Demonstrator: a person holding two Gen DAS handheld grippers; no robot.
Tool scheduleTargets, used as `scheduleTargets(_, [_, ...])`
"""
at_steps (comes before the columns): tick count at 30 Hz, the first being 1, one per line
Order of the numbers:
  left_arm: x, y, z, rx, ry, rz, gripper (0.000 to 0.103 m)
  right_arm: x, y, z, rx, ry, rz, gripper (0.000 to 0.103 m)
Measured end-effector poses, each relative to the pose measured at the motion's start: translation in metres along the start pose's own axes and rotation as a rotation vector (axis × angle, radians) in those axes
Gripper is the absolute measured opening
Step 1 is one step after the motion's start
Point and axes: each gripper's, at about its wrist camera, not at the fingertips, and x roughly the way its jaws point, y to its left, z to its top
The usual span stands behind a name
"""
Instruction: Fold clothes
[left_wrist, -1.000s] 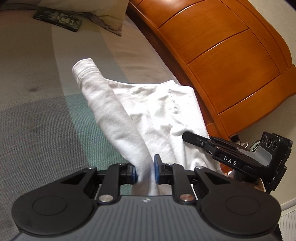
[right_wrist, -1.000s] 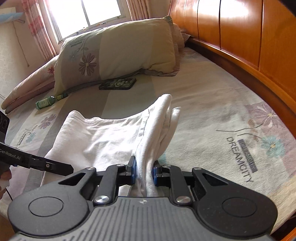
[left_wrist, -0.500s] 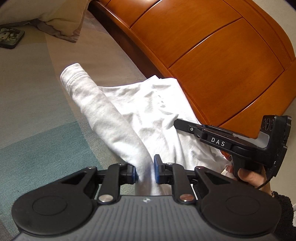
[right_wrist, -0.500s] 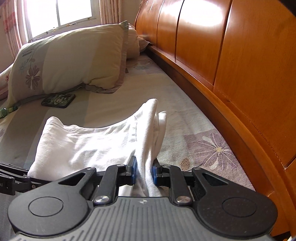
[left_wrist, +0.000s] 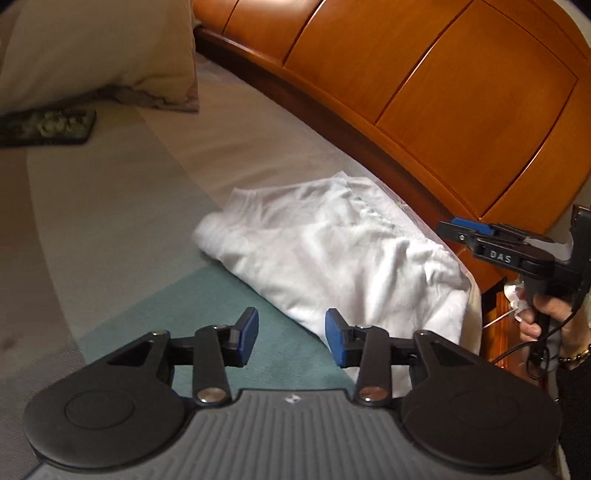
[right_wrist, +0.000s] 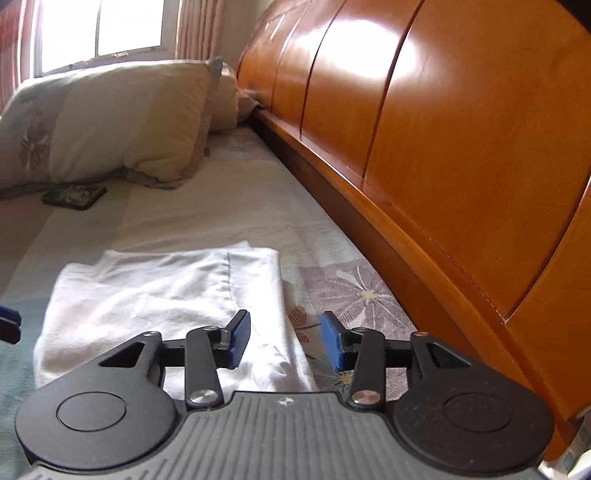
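Note:
A white garment (left_wrist: 332, 251) lies folded flat on the bed near the wooden headboard; it also shows in the right wrist view (right_wrist: 159, 295). My left gripper (left_wrist: 291, 341) is open and empty, just in front of the garment's near left edge. My right gripper (right_wrist: 284, 339) is open and empty, over the garment's near right corner. The right gripper also shows at the right of the left wrist view (left_wrist: 491, 240), beside the garment's right edge, held by a hand.
The orange wooden headboard (right_wrist: 443, 147) runs close along the right of the garment. A pillow (right_wrist: 110, 122) and a dark flat phone-like object (right_wrist: 74, 195) lie farther up the bed. The bedsheet (left_wrist: 110, 221) stretches to the left.
Both grippers were shut on the garment's raised corners; they have opened and let go. The garment now lies flat on the bed.

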Motion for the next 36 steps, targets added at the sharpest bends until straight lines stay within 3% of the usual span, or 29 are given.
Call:
scheduleTargets(2, [0.001,-0.004,0.006,0.031,-0.039,-0.041,0.053,0.005,0.006,-0.004,-0.015,0.004,0.058,0.057])
scheduleTargets(5, [0.027,-0.023,0.009,0.113,-0.048,-0.102,0.056,0.031,0.010,-0.013,-0.011,0.064,0.044,0.057])
scheduleTargets(8, [0.059,-0.029,-0.004,0.212,-0.026,-0.027,0.056,0.051,0.000,-0.023,0.025,0.102,-0.003,0.057])
scheduleTargets(10, [0.068,-0.020,-0.012,0.216,-0.009,0.010,0.056,0.051,-0.012,-0.025,0.069,0.109,-0.036,0.058])
scheduleTargets(13, [0.048,-0.014,-0.011,0.181,-0.028,-0.007,0.056,0.023,-0.017,-0.024,0.102,0.055,-0.033,0.058])
scheduleTargets(15, [0.033,-0.013,-0.009,0.171,-0.048,-0.019,0.057,0.002,-0.005,-0.024,0.067,0.016,0.027,0.060])
scheduleTargets(19, [0.014,-0.021,-0.013,0.197,-0.046,-0.001,0.061,-0.010,0.025,-0.043,0.015,0.042,0.119,0.074])
scheduleTargets(22, [-0.001,-0.031,-0.028,0.284,-0.028,0.015,0.067,-0.005,0.036,-0.073,-0.026,0.126,0.048,0.075])
scheduleTargets(24, [-0.010,-0.038,-0.042,0.374,-0.023,0.053,0.071,-0.019,0.035,-0.086,-0.025,0.106,0.034,0.076])
scheduleTargets(28, [-0.023,-0.049,-0.061,0.495,-0.019,0.090,0.077,-0.041,0.047,-0.077,-0.055,0.085,0.040,0.079])
scheduleTargets(31, [-0.027,-0.054,-0.067,0.486,-0.019,0.084,0.078,-0.048,0.068,-0.072,-0.096,0.051,0.127,0.090])
scheduleTargets(33, [-0.030,-0.053,-0.070,0.462,-0.020,0.077,0.079,-0.041,0.083,-0.076,-0.139,0.072,0.165,0.091])
scheduleTargets(36, [-0.036,-0.048,-0.074,0.437,-0.015,0.083,0.080,-0.024,0.083,-0.084,-0.137,0.142,0.121,0.090])
